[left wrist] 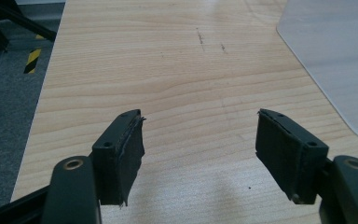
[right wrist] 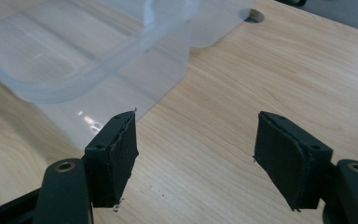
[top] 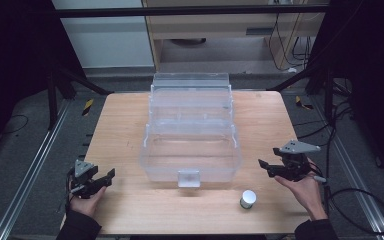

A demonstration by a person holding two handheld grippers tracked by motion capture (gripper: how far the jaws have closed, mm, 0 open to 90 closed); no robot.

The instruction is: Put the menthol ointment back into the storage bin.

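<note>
A clear plastic tiered box (top: 191, 131) stands open in the middle of the wooden table (top: 117, 125). A small grey cylinder with a white top (top: 248, 198) stands upright in front of the box's right corner. My left gripper (top: 109, 176) rests at the table's front left, open, with bare wood between its pads (left wrist: 123, 156). My right gripper (top: 264, 168) is held above the table to the right of the box, pointing at it. It is open, with nothing between its pads (right wrist: 286, 156). The box's rounded corner (right wrist: 98, 56) lies just beyond the left pad. The box's edge (left wrist: 338, 60) appears at upper right.
Black frame struts (top: 75, 80) slant down to the floor behind both back corners of the table. Metal rails (top: 27, 170) run along the floor on the left, and cables (top: 362, 200) trail on the right. A round hole (right wrist: 253, 16) is cut in the tabletop.
</note>
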